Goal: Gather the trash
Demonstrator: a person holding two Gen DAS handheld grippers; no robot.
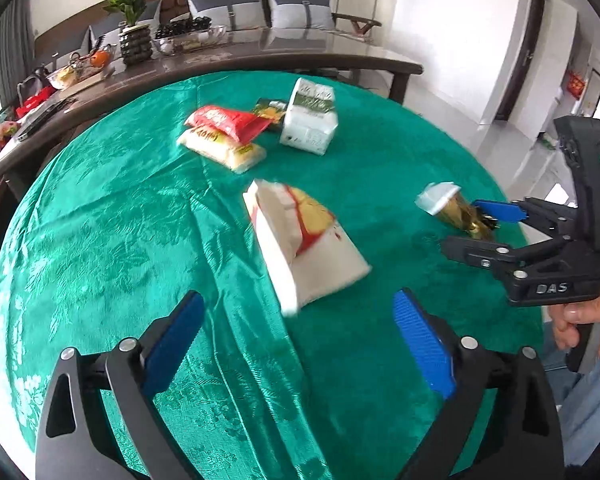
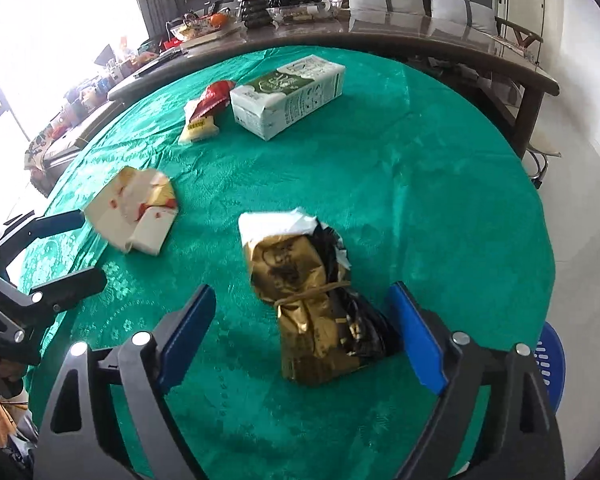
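Note:
A white paper bag with red and yellow print (image 1: pixel 304 240) lies on the green tablecloth (image 1: pixel 120 220) just ahead of my open left gripper (image 1: pixel 300 336); it also shows in the right wrist view (image 2: pixel 136 212). A crumpled gold and black wrapper bag (image 2: pixel 312 300) with a white top lies between the fingers of my open right gripper (image 2: pixel 300 332), untouched by the pads. In the left wrist view the right gripper (image 1: pixel 476 224) stands open around the gold bag (image 1: pixel 456 210).
Farther back lie a red packet (image 1: pixel 228 120) on a yellow packet (image 1: pixel 224 148), a small dark packet (image 1: pixel 270 110) and a white-green tissue pack (image 1: pixel 310 118). A dark wooden table (image 1: pixel 260 60) with a plant and bowls stands behind. A blue stool (image 2: pixel 548 364) is at right.

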